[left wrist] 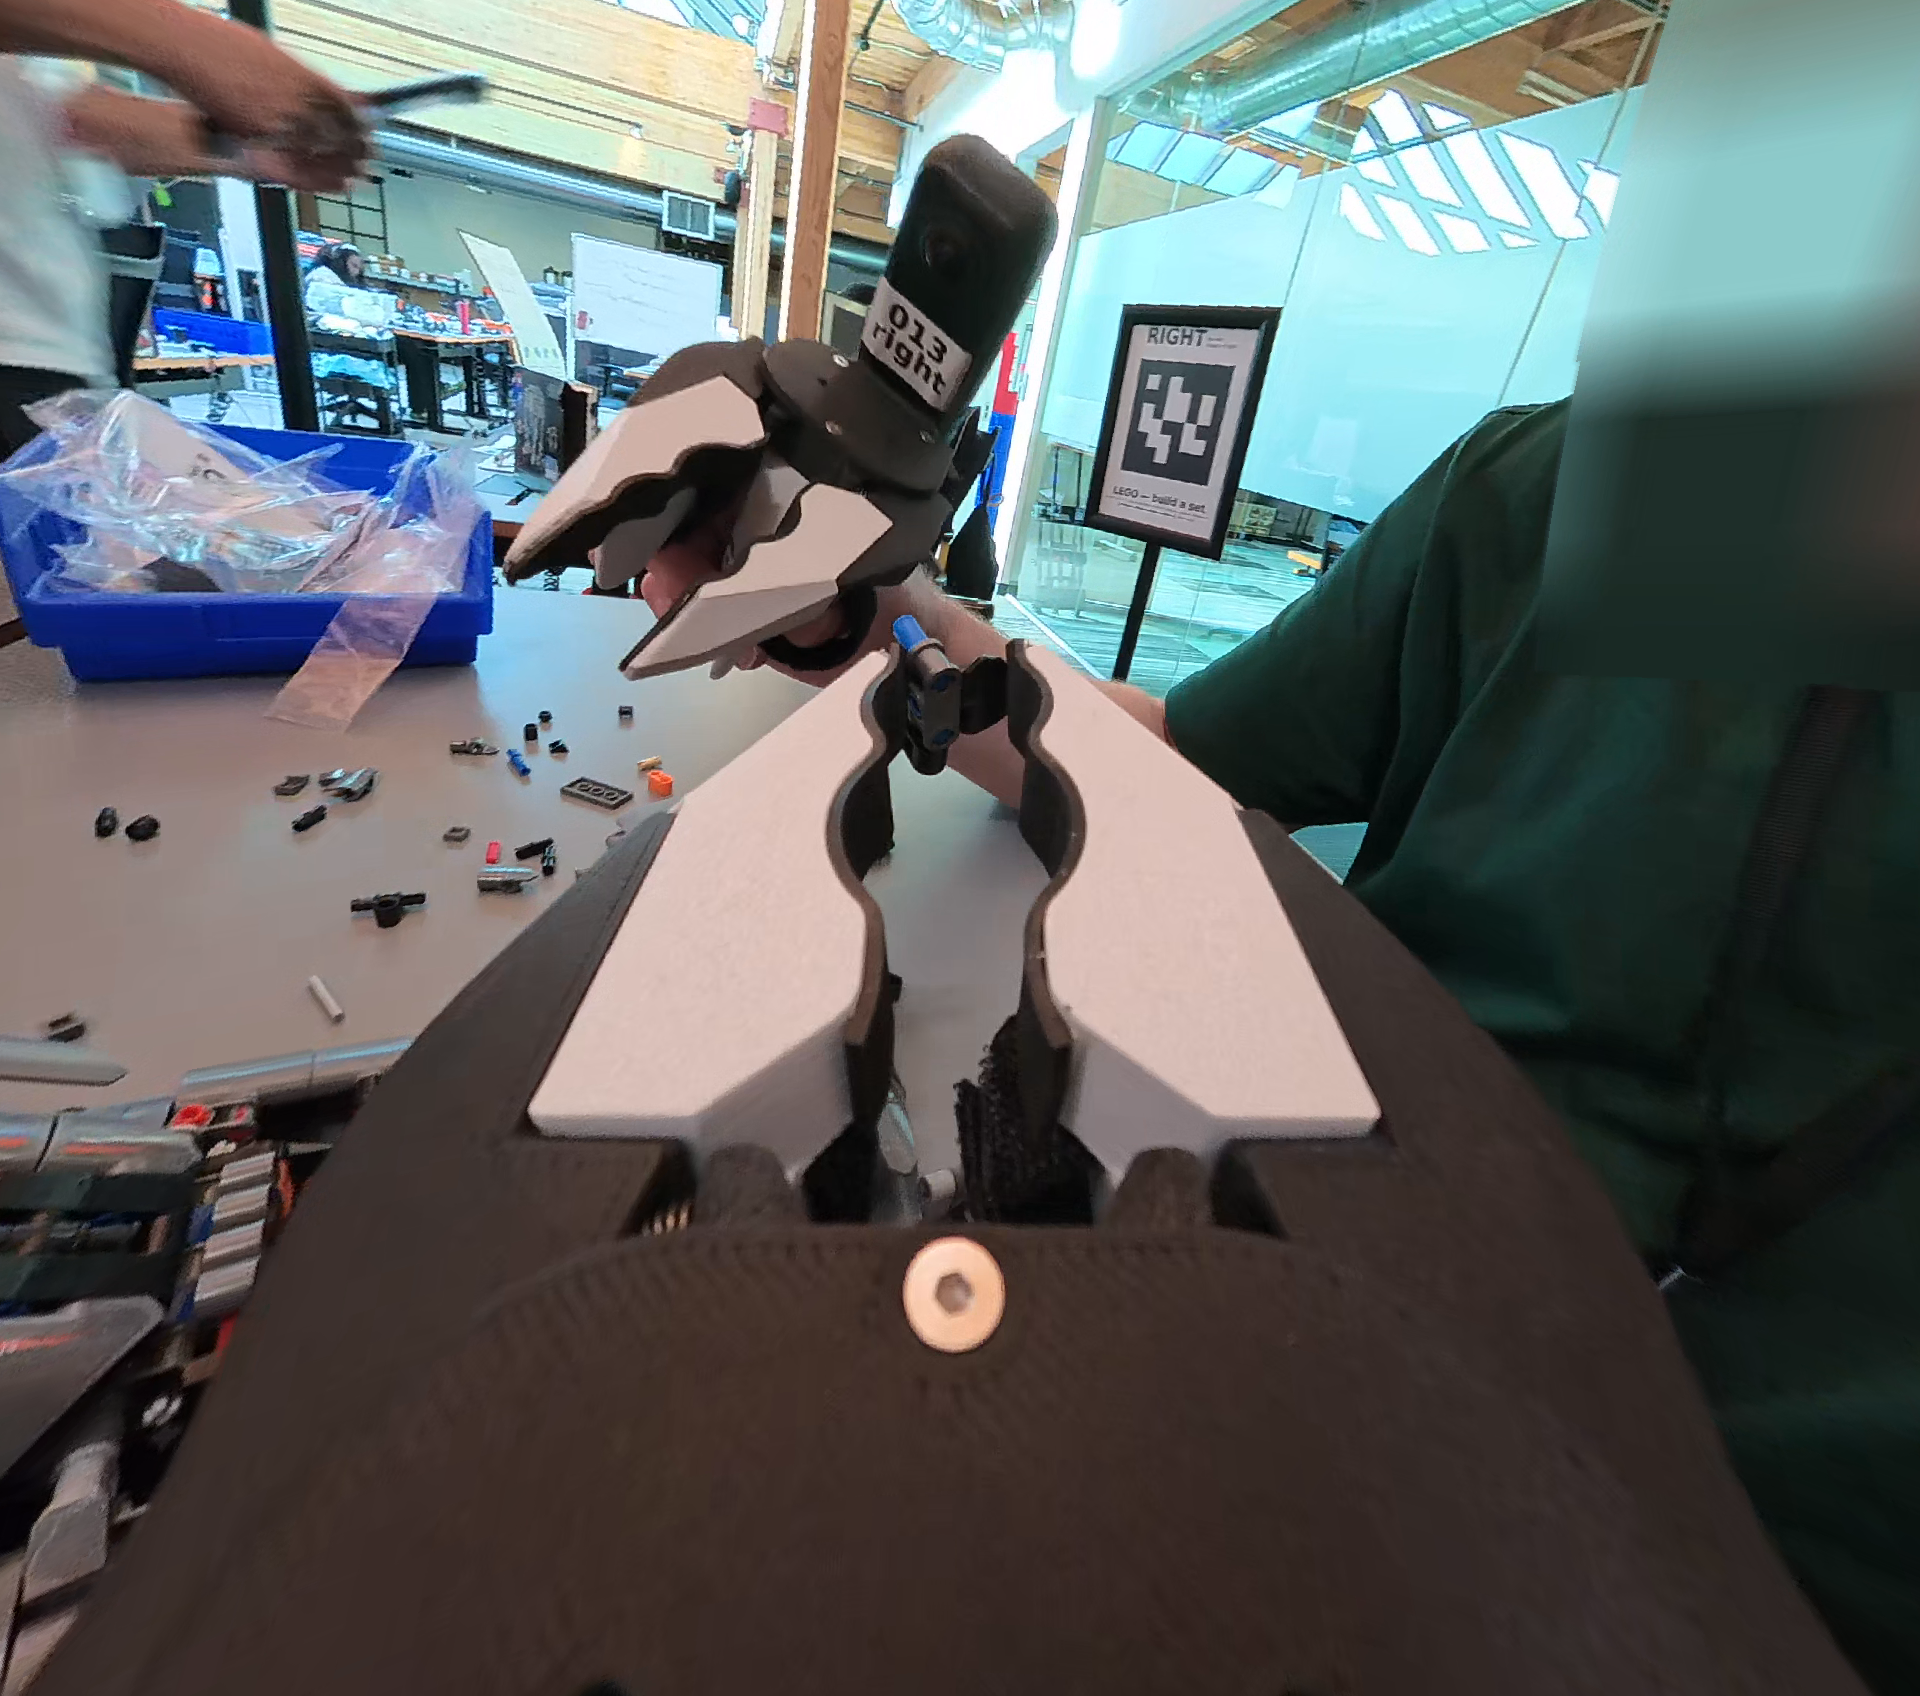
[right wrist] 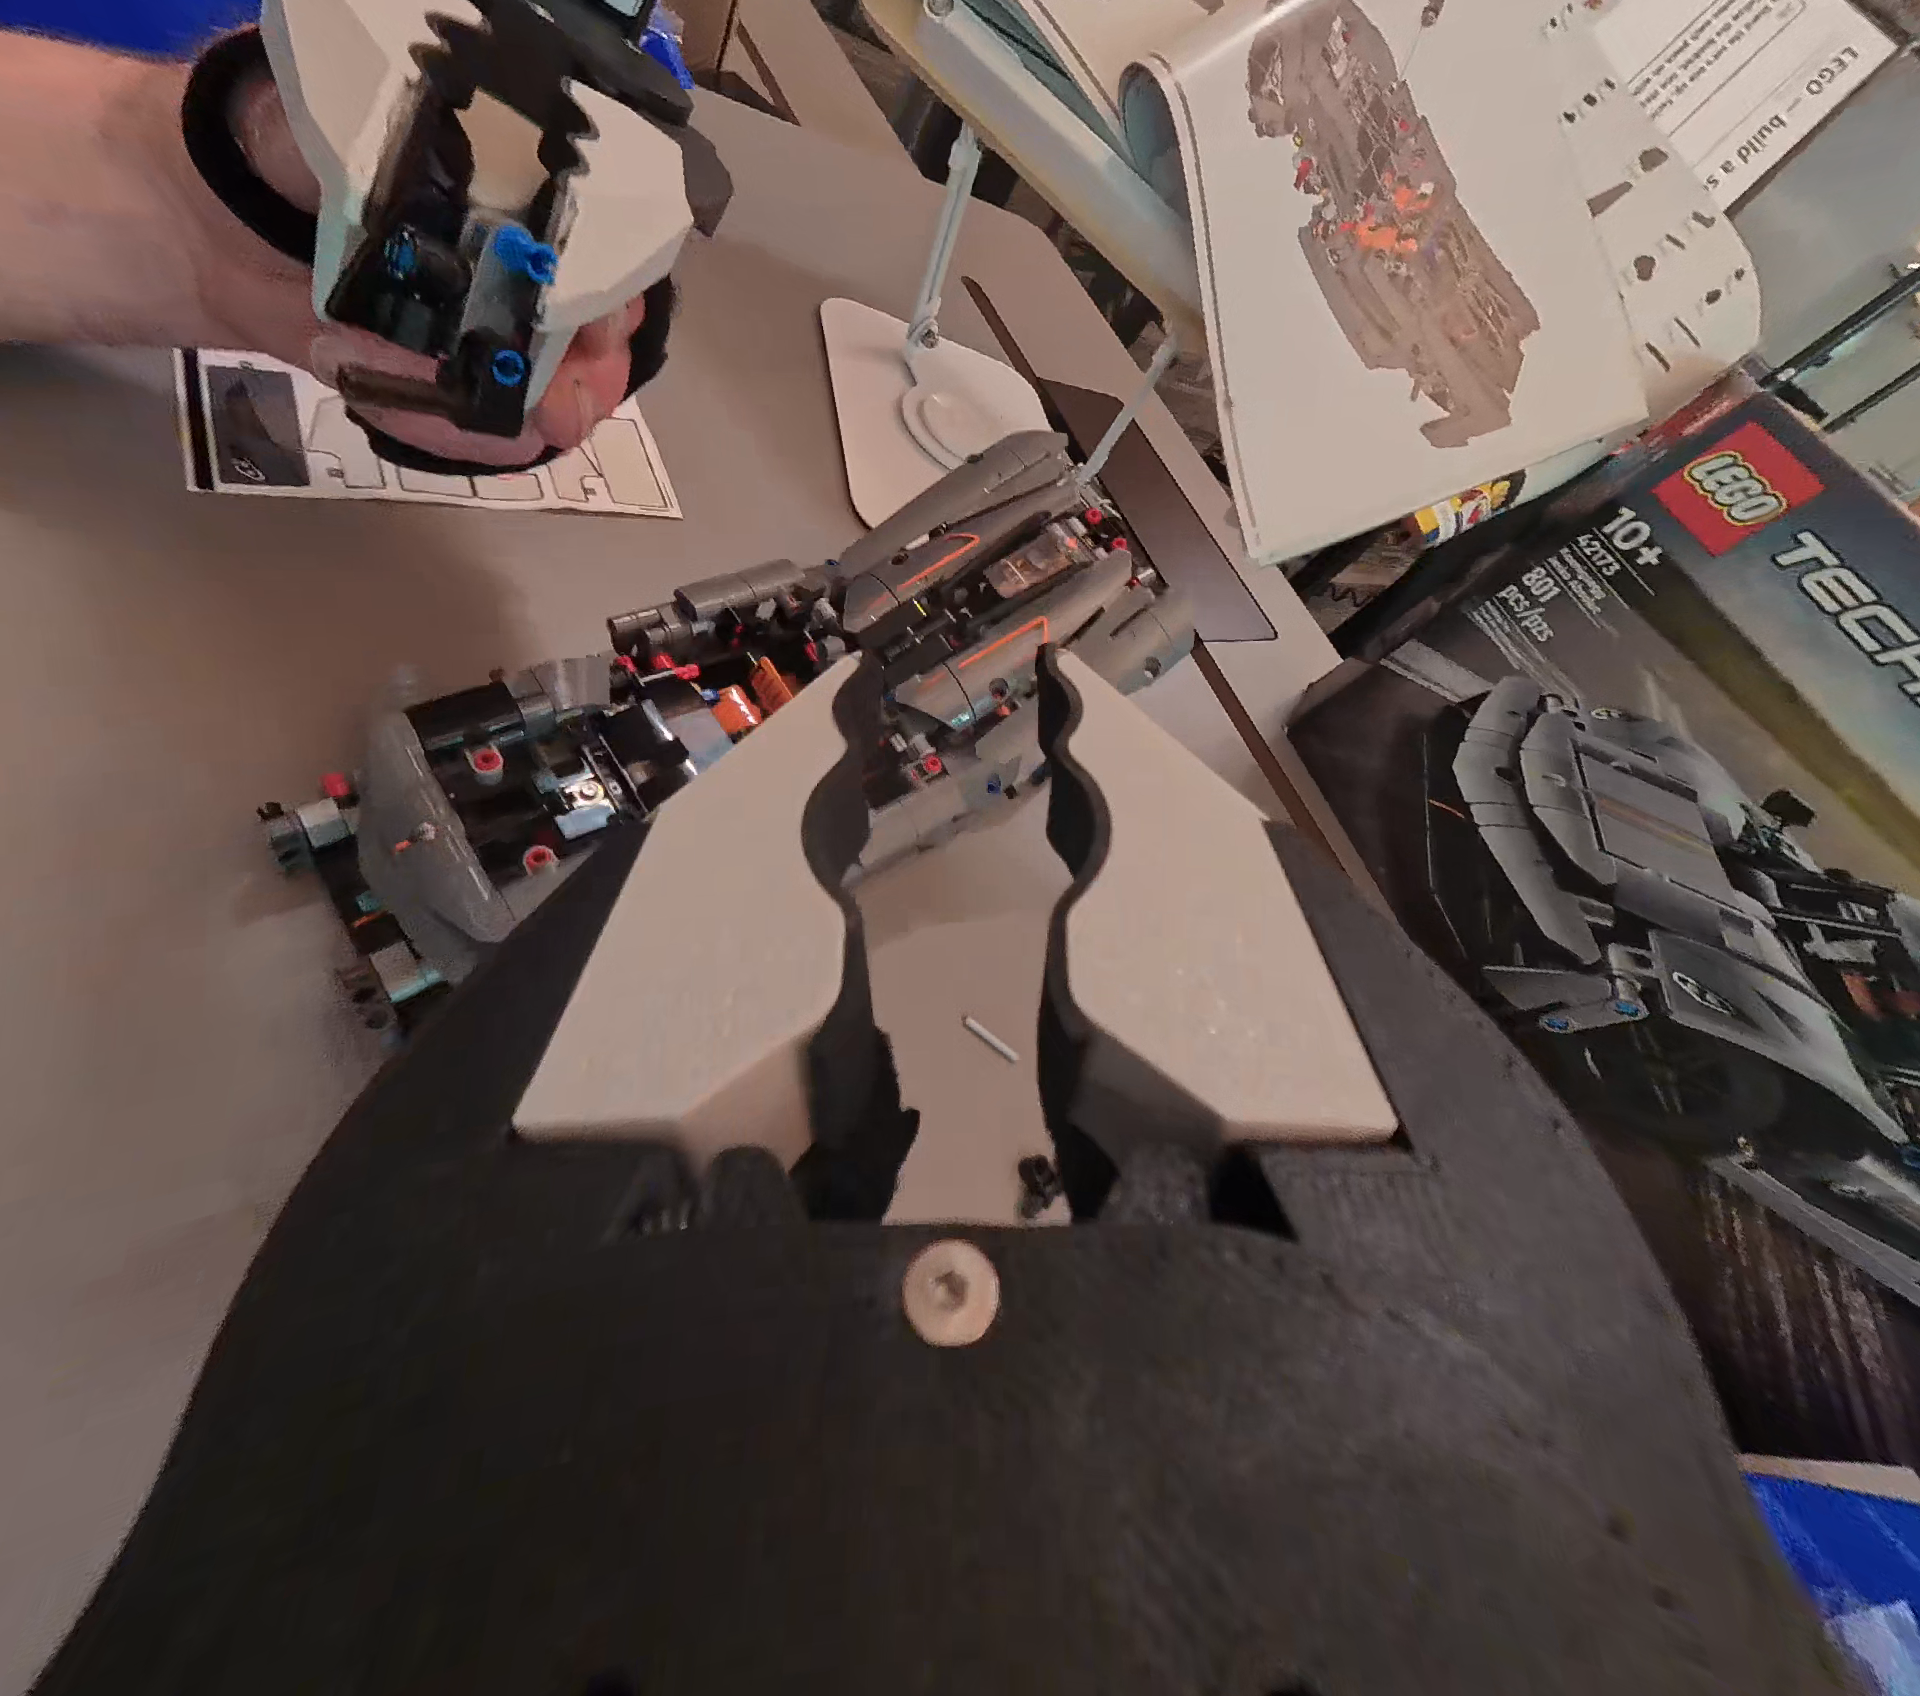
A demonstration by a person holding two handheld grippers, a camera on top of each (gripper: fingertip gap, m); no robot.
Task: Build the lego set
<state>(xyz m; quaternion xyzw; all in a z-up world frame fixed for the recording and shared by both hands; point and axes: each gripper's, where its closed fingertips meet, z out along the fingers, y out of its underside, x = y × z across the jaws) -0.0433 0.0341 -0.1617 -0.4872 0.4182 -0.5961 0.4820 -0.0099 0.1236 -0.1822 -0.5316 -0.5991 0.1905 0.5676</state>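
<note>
Left gripper [left wrist: 951, 711] nearest lens, fingertips clamped on small black piece with blue pins [left wrist: 928, 699], raised off grey table [left wrist: 208, 898]. Right gripper [right wrist: 951, 711] jaws apart, holding nothing, hovering over part-built grey car model [right wrist: 727, 711]. Loose parts [left wrist: 499, 805] scattered on table; blue bin [left wrist: 260, 618] behind; instruction booklet [right wrist: 1403, 192] propped open beside set box [right wrist: 1662, 815]

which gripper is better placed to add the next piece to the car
Left, probably. The left gripper already grips a small black piece with blue pins, while the right gripper is open and empty above the half-built car.
</note>
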